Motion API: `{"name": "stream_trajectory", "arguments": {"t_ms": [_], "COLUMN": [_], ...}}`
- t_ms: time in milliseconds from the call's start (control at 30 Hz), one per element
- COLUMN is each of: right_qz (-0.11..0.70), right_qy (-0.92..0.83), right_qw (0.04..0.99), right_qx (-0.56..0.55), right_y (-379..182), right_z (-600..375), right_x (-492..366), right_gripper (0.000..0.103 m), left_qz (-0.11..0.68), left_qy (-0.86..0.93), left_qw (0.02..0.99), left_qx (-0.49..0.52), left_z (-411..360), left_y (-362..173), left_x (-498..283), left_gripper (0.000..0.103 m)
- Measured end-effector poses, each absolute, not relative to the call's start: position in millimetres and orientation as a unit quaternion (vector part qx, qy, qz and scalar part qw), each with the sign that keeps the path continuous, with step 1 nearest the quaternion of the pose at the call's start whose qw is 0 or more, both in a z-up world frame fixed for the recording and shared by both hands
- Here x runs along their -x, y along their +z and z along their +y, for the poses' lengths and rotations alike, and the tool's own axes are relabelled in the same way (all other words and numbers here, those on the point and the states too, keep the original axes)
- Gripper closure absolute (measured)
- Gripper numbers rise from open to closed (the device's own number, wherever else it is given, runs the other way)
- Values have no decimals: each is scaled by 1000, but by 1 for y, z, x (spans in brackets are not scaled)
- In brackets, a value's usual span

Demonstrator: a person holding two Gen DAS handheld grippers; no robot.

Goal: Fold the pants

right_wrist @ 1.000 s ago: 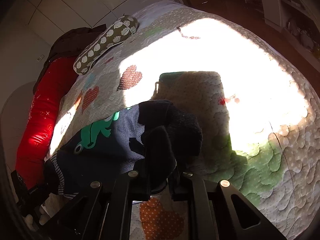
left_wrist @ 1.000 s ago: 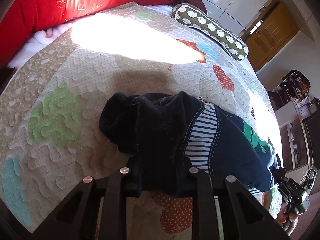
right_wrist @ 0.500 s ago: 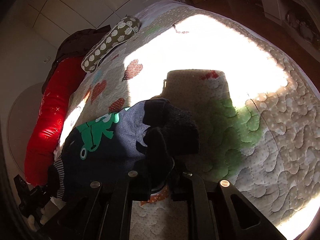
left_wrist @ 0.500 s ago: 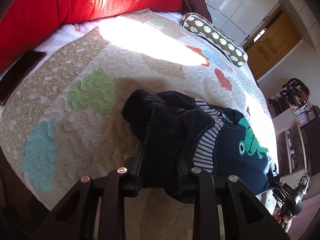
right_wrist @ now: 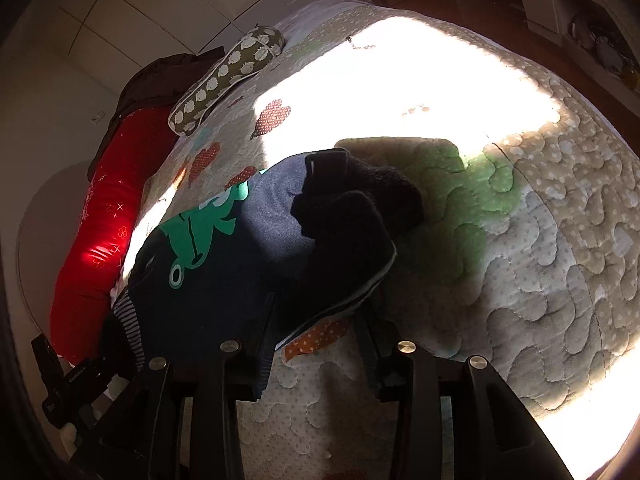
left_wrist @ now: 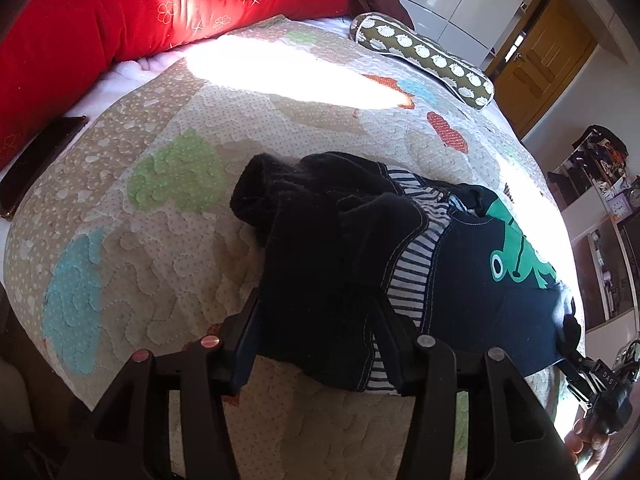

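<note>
Dark navy pants [left_wrist: 472,280] with a green frog print and striped lining lie bunched on the quilted bed; they also show in the right wrist view [right_wrist: 224,264]. My left gripper [left_wrist: 320,340] has its fingers spread wide, with a dark fold of the pants lying between them. My right gripper [right_wrist: 320,344] is also spread wide, the other end of the pants draped between its fingers. The right gripper shows at the lower right of the left wrist view [left_wrist: 600,384].
The patchwork quilt [left_wrist: 160,216] covers the bed. A red bolster [left_wrist: 120,20] and an olive dotted pillow [left_wrist: 424,56] lie at the far side. A dark phone [left_wrist: 36,160] rests at the left edge. Shelves and a wooden door stand to the right.
Both grippers have opened: their fingers were pinched on the pants and now stand wide apart. The pants have settled onto the quilt.
</note>
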State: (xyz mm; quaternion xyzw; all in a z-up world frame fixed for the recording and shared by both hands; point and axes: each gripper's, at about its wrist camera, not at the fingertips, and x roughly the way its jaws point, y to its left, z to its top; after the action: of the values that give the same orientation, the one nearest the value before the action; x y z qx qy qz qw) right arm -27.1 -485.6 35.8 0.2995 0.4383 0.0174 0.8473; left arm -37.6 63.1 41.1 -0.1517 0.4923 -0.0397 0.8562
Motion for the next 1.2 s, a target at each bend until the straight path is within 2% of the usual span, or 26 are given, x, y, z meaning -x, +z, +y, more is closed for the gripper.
{"name": "stream_trajectory", "arguments": {"t_ms": [33,67,133,167,200,600,1000,1100,1200], "right_qz": [440,438,435,436,437,441,443,442,431], "right_qy": [12,9,6,7,12,17,8,12,30], "right_qw": [850,852,854,853,850,852,860,866,873], "right_qx": [-291,-286,-285,-289,-293,-281,-251,-236,-226], "right_y": [34,33,32,32,31,31,39,44,61], "right_z": [-481,-478,-477,-478,-479,-477,-468,-464,-459], "right_x": [24,21,17,15,14,15,14,14,17], "right_gripper": [62,62,68,82,87,85,85,94,95], "left_qz": [491,491,483,480,477,463,461,459,456], "left_qy": [-46,-54,-59,-60,-63,-29,-17,-19,-30], "left_qw": [855,853,851,851,850,876,881,881,880], "left_qx": [159,170,197,206,213,133,107,110,134], "left_z": [64,67,75,78,80,58,53,53,59], "left_y": [42,42,45,48,50,60,59,61,67], "left_x": [38,39,41,41,41,46,46,46,47], "left_gripper": [81,89,89,89,89,89,89,89,89]}}
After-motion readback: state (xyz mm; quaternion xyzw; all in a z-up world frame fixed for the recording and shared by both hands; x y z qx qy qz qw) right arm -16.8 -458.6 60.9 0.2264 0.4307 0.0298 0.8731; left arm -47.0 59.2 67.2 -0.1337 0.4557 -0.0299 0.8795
